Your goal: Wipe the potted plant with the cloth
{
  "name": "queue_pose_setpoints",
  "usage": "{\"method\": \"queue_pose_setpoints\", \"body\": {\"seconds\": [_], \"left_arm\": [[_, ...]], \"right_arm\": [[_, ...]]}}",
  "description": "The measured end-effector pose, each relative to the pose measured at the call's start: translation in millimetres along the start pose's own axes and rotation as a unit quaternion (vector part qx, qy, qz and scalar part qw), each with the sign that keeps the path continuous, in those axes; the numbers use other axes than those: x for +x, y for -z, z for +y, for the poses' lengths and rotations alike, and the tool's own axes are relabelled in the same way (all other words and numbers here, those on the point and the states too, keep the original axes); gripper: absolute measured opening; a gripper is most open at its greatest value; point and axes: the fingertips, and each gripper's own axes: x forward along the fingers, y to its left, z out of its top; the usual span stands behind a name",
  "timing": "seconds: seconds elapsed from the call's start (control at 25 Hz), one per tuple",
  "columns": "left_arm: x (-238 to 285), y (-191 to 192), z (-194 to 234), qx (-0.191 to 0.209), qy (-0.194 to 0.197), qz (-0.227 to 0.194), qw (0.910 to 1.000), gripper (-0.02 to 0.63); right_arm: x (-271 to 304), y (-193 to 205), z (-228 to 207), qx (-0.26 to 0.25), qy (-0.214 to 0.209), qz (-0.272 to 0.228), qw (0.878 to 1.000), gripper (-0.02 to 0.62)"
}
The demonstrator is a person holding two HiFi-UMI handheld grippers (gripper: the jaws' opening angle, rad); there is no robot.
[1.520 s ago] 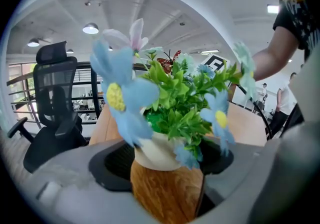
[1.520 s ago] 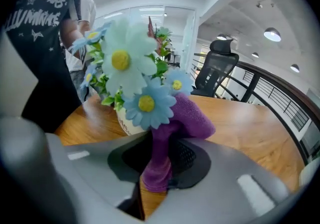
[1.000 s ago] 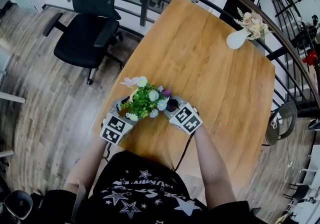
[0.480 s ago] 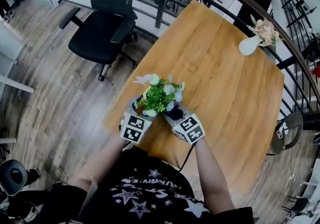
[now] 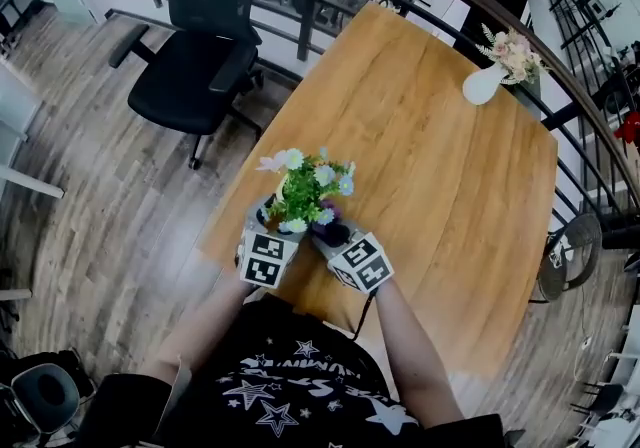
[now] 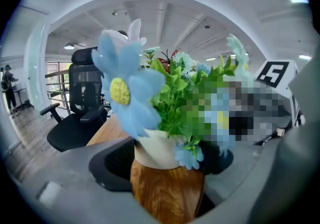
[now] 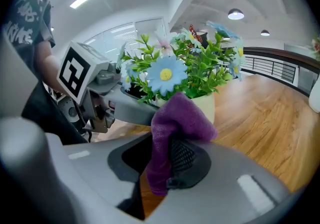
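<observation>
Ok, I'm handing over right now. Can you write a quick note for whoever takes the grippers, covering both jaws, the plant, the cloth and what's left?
Left gripper: jaws closed around the wood-look base of the potted plant, holding it by the near edge of the table. Whether it rests on the table isn't visible.
Right gripper: jaws shut on the purple cloth, raised beside the pot's cream rim; contact is uncertain.
Done: plant and cloth are both gripped.
Left: wipe the plant; how much is already wiped can't be told.
</observation>
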Motion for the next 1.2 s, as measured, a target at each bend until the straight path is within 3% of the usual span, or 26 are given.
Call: {"method": "queue_pose_setpoints", "body": {"seconds": [0.24,0.72,0.96,1.2], "left_arm": [[-4.2,0.9,-7.7,-0.020,0.022,0.001,0.9996,0.377],[-18.0,7.6,-33.2,-0.016,0.070,0.012,0.9973,0.377],[-29.3,19.3,-40.9,0.035,0.137,0.034,0.9893,0.377],[-44.4,5.9,-2.0,0.071,0.174,0.023,0.9819,0.377]], "right_arm": [[-2.8,0.9,-5.6,0.004,0.010,-0.001,1.000,0.083],[-12.7,5.3,-18.0,0.018,0.028,-0.002,0.999,0.083],[-20.7,9.1,-27.6,0.014,0.038,-0.002,0.999,0.083],[-25.5,9.6,-29.9,0.013,0.039,0.000,0.999,0.083]]}}
